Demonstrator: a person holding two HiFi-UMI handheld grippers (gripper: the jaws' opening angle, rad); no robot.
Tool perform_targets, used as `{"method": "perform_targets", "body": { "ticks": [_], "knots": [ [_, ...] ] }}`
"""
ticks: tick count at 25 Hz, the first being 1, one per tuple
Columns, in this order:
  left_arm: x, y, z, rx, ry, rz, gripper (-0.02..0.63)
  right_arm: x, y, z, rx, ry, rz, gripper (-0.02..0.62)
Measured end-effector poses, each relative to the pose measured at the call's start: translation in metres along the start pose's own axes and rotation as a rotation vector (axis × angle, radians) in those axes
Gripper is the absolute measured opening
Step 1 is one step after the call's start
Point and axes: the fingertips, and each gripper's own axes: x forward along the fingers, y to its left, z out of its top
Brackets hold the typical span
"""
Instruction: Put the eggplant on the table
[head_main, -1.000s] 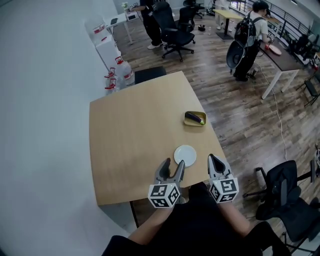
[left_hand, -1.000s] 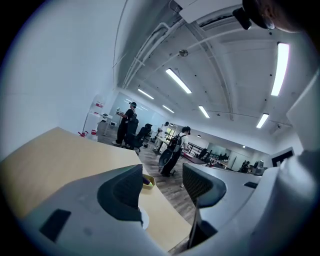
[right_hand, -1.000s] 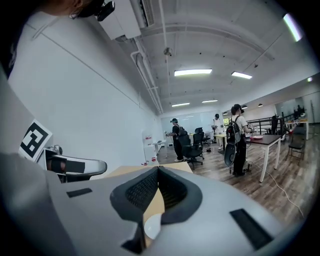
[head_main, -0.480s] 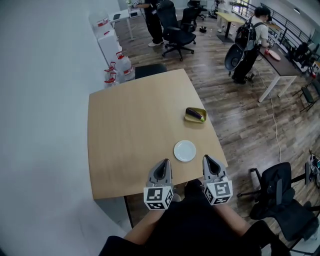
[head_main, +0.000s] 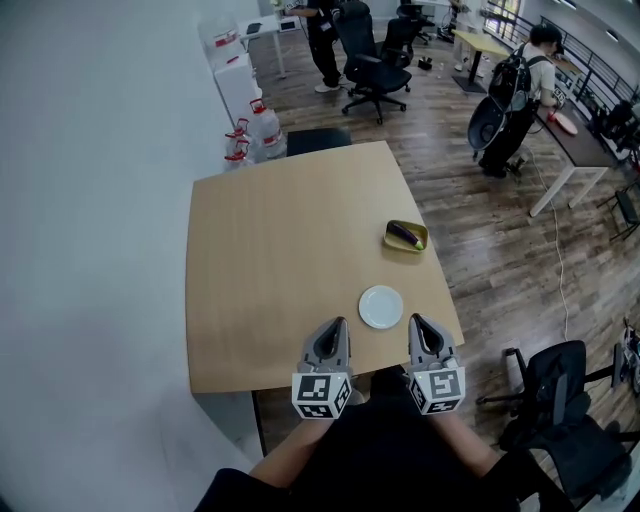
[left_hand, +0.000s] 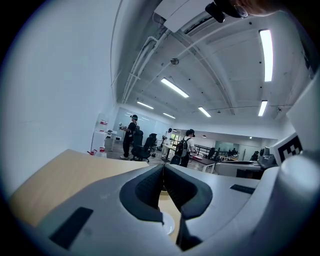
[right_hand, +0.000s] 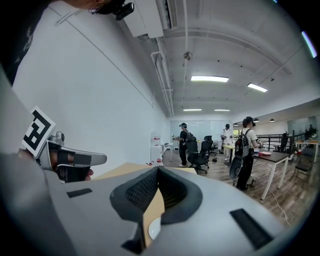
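A dark purple eggplant (head_main: 404, 234) lies in a small yellow-green dish (head_main: 405, 238) near the right edge of the light wooden table (head_main: 270, 270). A white round plate (head_main: 381, 307) sits closer to me, near the front right corner. My left gripper (head_main: 331, 337) and right gripper (head_main: 421, 331) hover side by side over the table's front edge, both shut with nothing between the jaws. In the left gripper view the left gripper (left_hand: 162, 167) has its tips touching, and the right gripper (right_hand: 157, 170) looks the same in the right gripper view. The eggplant is well ahead of both.
White wall to the left. Water jugs (head_main: 262, 128) stand behind the table's far end. Office chairs (head_main: 375, 65), a second desk (head_main: 575, 130) and people (head_main: 515, 85) occupy the wooden floor beyond. A black chair (head_main: 565, 410) stands at my right.
The left gripper's jaws, open a second ago, have closed. Both grippers drew back a little toward the table's front edge, and the head view shifted.
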Motion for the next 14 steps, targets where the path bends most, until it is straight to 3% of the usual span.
{"method": "perform_targets", "body": {
  "ticks": [14],
  "knots": [
    [0.033,0.000,0.009,-0.009,0.010,0.001,0.017,0.018,-0.016,0.003,0.000,0.025,0.024,0.060]
  ]
}}
